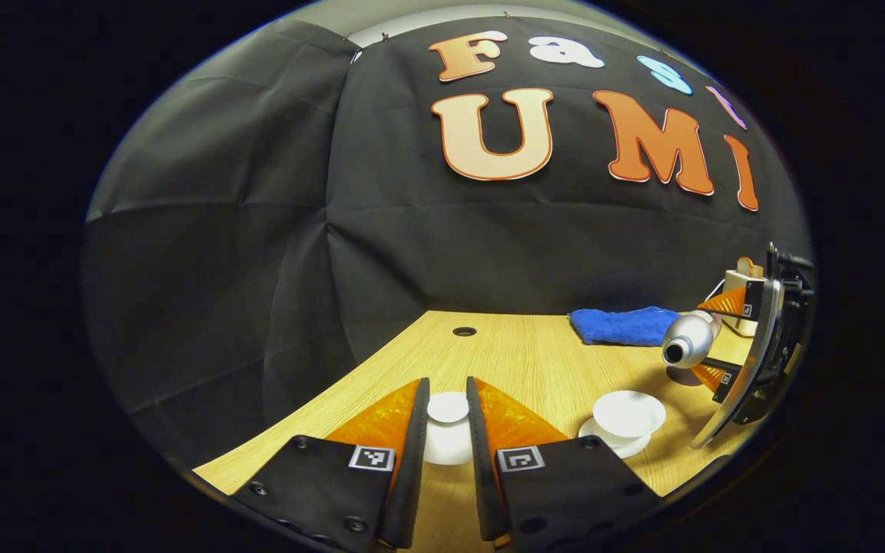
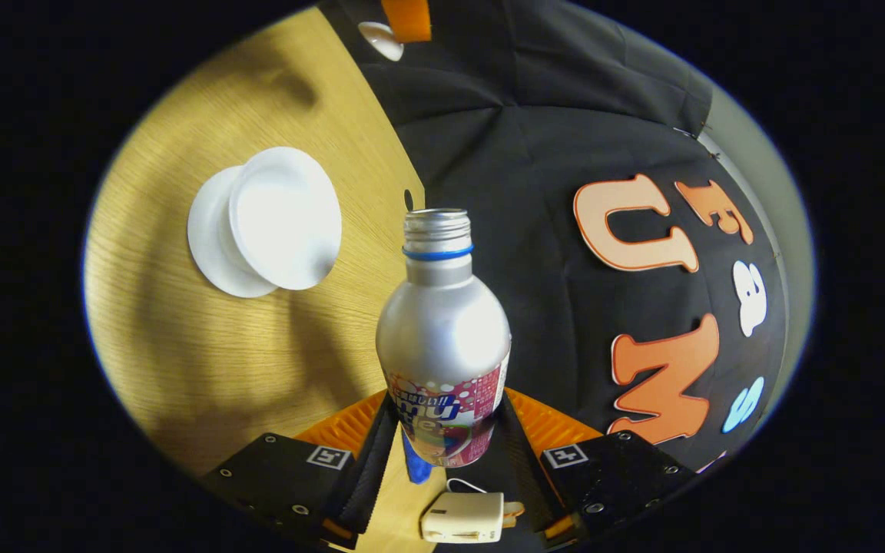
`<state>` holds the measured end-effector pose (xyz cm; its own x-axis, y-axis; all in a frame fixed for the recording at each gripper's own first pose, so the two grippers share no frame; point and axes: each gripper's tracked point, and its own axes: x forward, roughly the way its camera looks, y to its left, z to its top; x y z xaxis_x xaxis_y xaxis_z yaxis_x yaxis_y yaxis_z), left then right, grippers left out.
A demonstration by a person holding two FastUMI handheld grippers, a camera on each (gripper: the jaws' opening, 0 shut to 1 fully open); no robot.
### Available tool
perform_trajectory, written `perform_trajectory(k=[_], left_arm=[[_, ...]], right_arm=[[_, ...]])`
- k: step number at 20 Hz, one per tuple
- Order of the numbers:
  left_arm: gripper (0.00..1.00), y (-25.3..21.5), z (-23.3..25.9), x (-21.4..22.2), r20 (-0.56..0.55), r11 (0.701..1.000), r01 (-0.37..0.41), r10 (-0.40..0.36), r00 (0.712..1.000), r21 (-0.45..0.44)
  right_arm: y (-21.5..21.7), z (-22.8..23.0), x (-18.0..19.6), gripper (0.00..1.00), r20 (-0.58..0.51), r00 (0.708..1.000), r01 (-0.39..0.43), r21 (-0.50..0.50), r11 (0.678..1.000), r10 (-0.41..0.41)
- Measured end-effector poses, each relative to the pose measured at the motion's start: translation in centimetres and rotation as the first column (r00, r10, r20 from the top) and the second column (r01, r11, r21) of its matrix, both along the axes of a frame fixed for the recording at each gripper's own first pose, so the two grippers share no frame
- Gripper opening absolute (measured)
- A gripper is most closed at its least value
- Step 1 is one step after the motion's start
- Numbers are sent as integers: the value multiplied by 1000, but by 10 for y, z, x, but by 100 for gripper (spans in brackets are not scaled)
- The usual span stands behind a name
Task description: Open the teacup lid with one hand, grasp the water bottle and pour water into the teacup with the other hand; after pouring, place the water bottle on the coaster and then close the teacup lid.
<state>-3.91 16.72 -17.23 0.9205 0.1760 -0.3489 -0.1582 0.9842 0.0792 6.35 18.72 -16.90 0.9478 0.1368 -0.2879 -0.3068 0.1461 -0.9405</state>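
Note:
My left gripper (image 1: 447, 390) is shut on the knob of the white teacup lid (image 1: 447, 442) and holds it off the cup, just above the table. The open white teacup (image 1: 627, 413) stands on its saucer (image 1: 594, 432) to the right of it. In the right gripper view the cup (image 2: 285, 219) lies at the upper left. My right gripper (image 2: 446, 403) is shut on the uncapped silver water bottle (image 2: 442, 330). In the left gripper view the bottle (image 1: 690, 338) is tipped nearly level, its mouth pointing toward the cup from above and to the right. No water stream is visible.
A blue cloth (image 1: 623, 324) lies at the back of the wooden table (image 1: 535, 361), near a small round hole (image 1: 464, 332). A greyish round patch (image 1: 682, 376), perhaps the coaster, sits under the bottle. A small white device (image 2: 464, 518) lies below the right gripper.

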Motion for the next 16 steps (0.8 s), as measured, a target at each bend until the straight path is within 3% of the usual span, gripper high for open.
perform_trajectory(k=[7, 16], left_arm=[[31, 8, 1, -2, 12, 1000, 1, -1, 1000, -5], [35, 15, -2, -4, 14, 1000, -6, 6, 1000, -7]], right_arm=[[3, 12, 7, 76, 77, 996, -41, -126, 991, 51], [11, 25, 14, 76, 105, 985, -109, -234, 966, 137]])
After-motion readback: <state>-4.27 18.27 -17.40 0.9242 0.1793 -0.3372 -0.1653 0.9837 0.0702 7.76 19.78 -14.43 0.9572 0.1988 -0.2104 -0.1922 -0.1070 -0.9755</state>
